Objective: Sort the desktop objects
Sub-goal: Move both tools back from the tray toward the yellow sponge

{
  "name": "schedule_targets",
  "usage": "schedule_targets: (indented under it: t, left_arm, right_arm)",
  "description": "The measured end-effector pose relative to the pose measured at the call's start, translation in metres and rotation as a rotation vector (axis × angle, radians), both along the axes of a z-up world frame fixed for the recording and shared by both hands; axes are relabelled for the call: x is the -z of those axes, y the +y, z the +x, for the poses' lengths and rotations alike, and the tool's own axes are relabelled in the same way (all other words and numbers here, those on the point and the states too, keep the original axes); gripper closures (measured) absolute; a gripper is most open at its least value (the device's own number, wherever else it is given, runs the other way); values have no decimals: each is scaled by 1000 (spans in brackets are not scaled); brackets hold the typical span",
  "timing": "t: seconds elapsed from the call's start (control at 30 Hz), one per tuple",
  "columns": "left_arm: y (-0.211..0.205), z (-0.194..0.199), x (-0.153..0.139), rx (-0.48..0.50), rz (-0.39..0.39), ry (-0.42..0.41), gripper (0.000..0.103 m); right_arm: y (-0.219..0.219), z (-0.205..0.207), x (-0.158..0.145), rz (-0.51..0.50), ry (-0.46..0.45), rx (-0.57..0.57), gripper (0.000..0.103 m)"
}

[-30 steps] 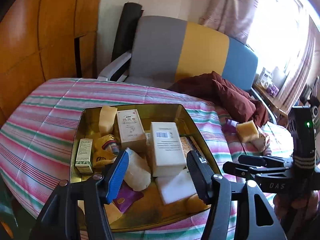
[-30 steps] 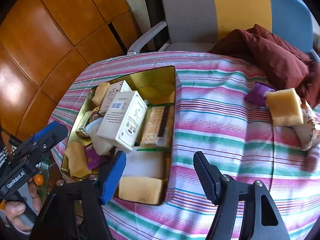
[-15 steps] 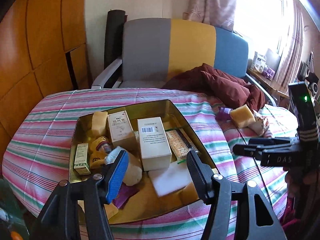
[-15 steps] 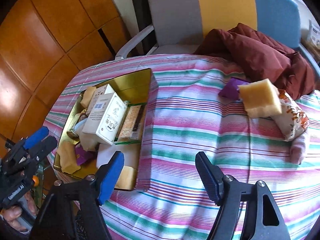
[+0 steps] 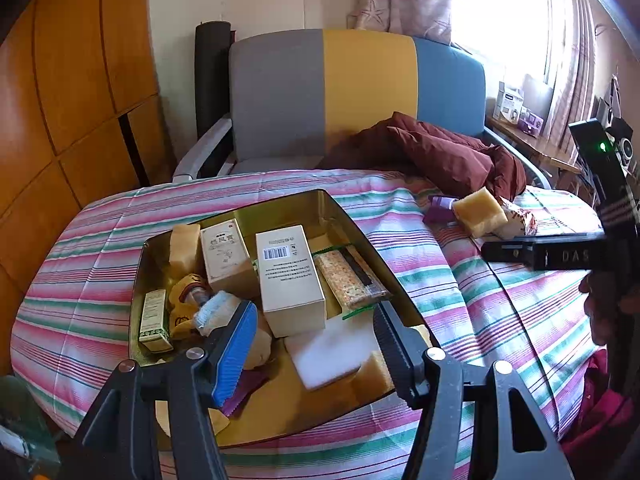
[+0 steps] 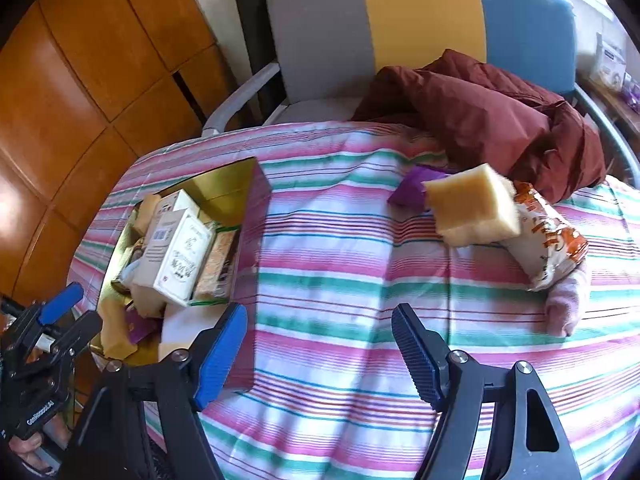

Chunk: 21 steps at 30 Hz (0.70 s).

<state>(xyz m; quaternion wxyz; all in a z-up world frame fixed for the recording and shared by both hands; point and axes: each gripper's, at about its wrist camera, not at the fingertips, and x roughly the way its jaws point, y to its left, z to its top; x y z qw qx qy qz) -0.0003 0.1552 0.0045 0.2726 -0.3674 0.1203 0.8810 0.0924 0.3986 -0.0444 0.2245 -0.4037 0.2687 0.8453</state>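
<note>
Left wrist view: my left gripper [image 5: 314, 334] hangs over the near end of the gold tin tray [image 5: 362, 236], fingers spread with nothing between the pads. The tray sits on the striped tablecloth [image 5: 80, 264] covering the tabletop. Inside it: a white barcode box [image 5: 288, 276] leaning across the middle, a cream carton [image 5: 226, 256] behind it, a small green-and-white box [image 5: 154, 316] at the left wall, a cracker packet [image 5: 348, 280] along the right wall, a white foam pad [image 5: 334, 354] just beyond my fingertips. Farther right on the cloth, well apart from the tray, a yellow sponge [image 5: 478, 211] lies against a printed snack bag [image 5: 518, 222], with a purple packet [image 5: 438, 206] beside it. The right gripper [image 5: 552, 254] shows at the right edge, a hand [image 5: 600, 312] under it.

Right wrist view: my right gripper [image 6: 320, 354] is over bare striped cloth just right of the tray's wall, fingers released and apart, nothing between them. The yellow sponge [image 6: 474, 206] rests on the snack bag [image 6: 546, 246], purple packet [image 6: 412, 190] touching its left corner, a pale pink sock [image 6: 568, 300] below the bag. A maroon jacket [image 6: 492, 116] is heaped at the far edge in front of the tri-colour chair [image 6: 420, 20]. The left gripper [image 6: 48, 334] is at the lower left; from here I cannot tell its gap.
</note>
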Motion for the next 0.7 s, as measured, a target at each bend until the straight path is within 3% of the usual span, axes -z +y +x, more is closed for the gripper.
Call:
schedule_targets:
  t: [0.43,0.7]
  left_arm:
    - [4,-4,7,19,26,-33,42]
    - [3,-9,7,38,64,-64,42]
  right_arm:
    - [41,18,5,-12,-4,92,27]
    - [81,43,3,-29,32,216,27]
